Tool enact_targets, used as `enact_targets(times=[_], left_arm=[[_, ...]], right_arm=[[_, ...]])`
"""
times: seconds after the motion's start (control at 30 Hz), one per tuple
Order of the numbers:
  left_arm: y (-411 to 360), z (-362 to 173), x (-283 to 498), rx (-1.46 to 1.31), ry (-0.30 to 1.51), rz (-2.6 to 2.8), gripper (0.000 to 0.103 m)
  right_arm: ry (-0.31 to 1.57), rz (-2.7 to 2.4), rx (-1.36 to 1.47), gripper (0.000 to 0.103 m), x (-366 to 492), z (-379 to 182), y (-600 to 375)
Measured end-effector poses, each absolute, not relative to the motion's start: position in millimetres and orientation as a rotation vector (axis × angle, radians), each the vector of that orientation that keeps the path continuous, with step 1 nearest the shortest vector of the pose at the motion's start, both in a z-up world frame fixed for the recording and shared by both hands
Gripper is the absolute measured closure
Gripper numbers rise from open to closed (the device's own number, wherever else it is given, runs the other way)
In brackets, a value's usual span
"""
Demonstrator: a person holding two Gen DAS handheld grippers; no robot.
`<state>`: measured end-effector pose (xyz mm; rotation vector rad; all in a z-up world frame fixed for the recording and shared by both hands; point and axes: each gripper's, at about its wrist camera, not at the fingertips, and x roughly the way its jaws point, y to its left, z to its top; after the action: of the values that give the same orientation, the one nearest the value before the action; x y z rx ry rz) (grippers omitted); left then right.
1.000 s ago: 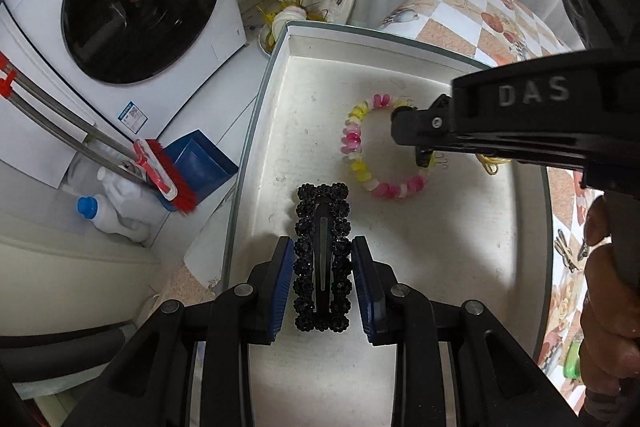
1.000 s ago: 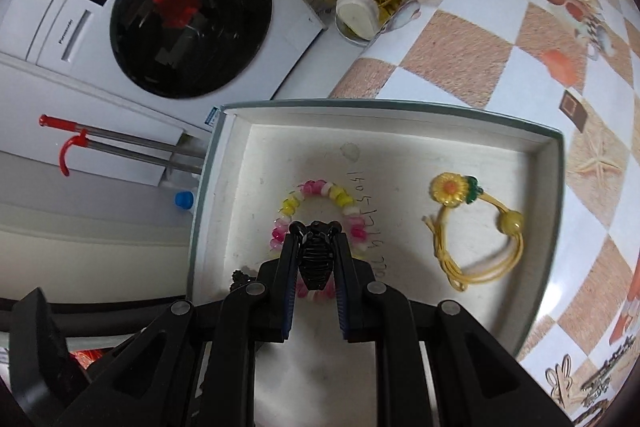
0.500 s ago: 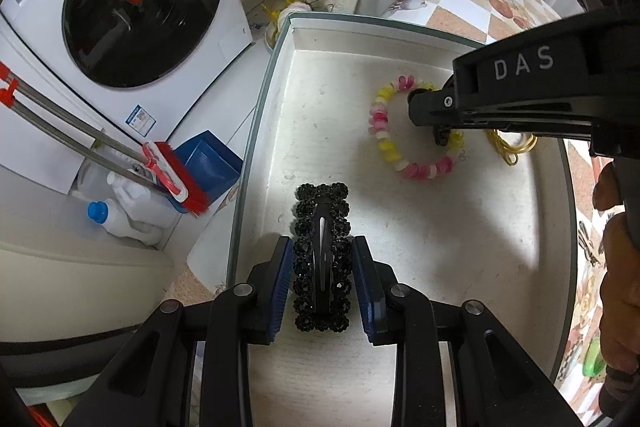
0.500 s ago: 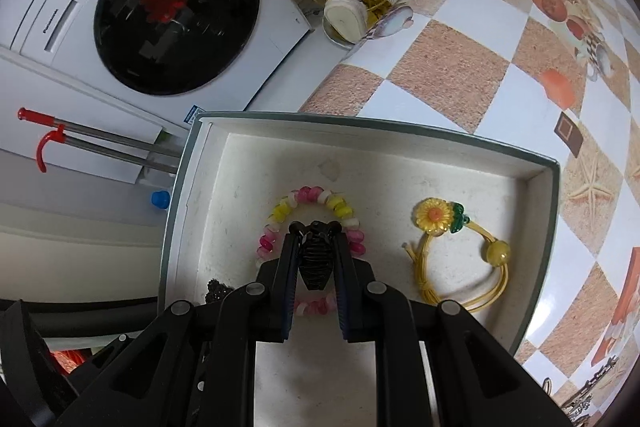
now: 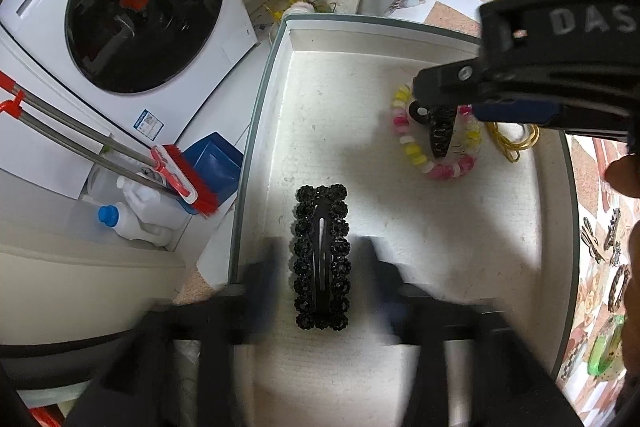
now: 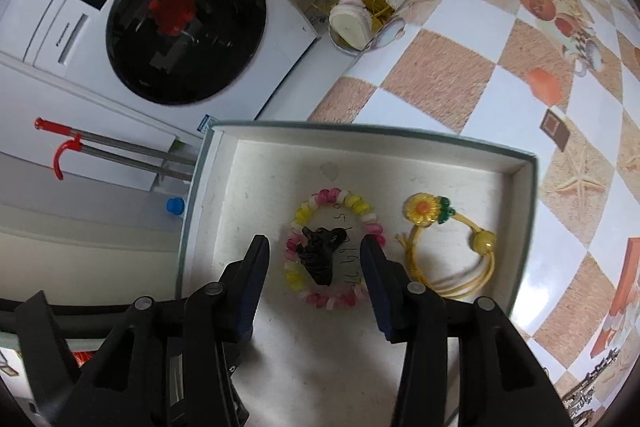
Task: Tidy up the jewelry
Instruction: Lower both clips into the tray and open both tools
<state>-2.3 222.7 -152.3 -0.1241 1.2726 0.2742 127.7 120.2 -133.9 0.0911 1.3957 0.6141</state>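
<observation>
Left wrist view is pretty smeared at the bottom: the left gripper [image 5: 322, 267] is motion-blurred, but you can make out its fingers standing apart on either side of the black beaded snap clip [image 5: 322, 259], with a gap each side, so nothing is clamped. That clip lies flat on the floor of the white tray [image 5: 260, 115], near its left wall. The washing machine [image 5: 120, 7] has a brand name along its edge, too small for me to read. On the right, the other tool's body reads "DAS", cut off by the frame edge.

From the right wrist view, the right gripper [image 6: 316, 267] is spread wide too, holding nothing. Between its fingers the small black claw clip [image 6: 320, 255] lies inside the ring of the pink-and-yellow bead bracelet [image 6: 332, 251]. There's handwriting on the tray floor under it, partly covered, not legible. Just right of that sits the yellow sunflower hair tie [image 6: 448, 247].

Count in the tray: four pieces. More clips lie on the checkered tablecloth [image 6: 480, 27], cut off at the corner.
</observation>
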Motion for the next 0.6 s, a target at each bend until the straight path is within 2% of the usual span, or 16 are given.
enact_targets(times=[0.03,0.33,0.4,0.53,0.6], left_arm=[[222.2,-149.5,-3.1,-0.127,1.259,0.274,0.017],[215.7,-139.7,6.1,-0.096,1.26,0.267,0.015],[212.1,-137.8,8.8,-0.079,1.262,0.263,0.0],[204.6,-135.6,12.4,-0.049,1.255,0.244,0.0],[198.2,-134.6,15.0,-0.042,1.262,0.231,0.0]], right_arm=[[1.391,0.611,0.102,0.052,127.7,-131.1,117.6],[1.362,0.554,0.18,0.047,119.5,-110.0,75.6],[1.355,0.534,0.189,0.042,117.2,-107.3,63.3],[1.348,0.491,0.208,0.039,109.9,-102.9,40.9],[1.347,0.469,0.224,0.032,106.2,-101.4,26.2]])
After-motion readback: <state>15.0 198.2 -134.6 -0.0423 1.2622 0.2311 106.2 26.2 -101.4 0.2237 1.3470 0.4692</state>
